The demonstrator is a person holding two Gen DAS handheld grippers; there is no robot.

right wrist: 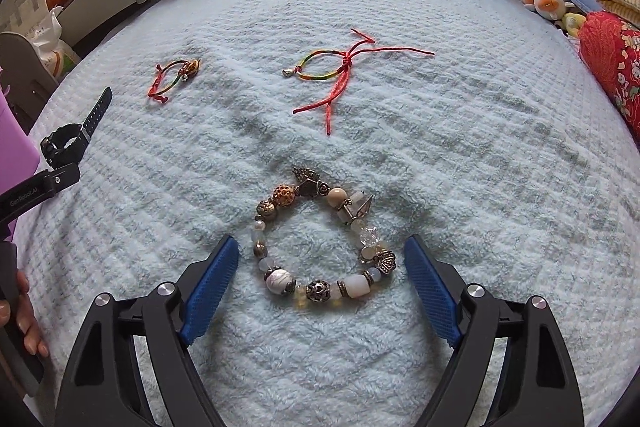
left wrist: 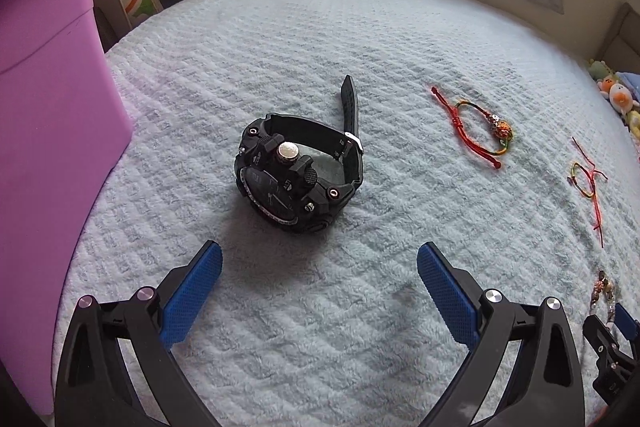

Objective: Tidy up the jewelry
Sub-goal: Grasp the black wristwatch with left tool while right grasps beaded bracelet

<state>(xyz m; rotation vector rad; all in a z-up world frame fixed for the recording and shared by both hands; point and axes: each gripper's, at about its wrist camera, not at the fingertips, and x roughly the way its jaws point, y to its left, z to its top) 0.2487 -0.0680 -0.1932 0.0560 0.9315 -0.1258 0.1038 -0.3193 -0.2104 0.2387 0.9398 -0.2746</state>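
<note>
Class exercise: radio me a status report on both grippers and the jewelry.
Left gripper open, short of black watch. Right gripper open, jaws flanking beaded bracelet, not touching. Nothing in the way.

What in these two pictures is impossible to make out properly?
- Purple bin: left wrist view, cut off by the frame's edge, so its inside stays unseen.
- Black watch dial: left wrist view, tilted and dark, unreadable.
- Beaded bracelet: left wrist view shows only a bit at the right edge, behind the right gripper.
</note>
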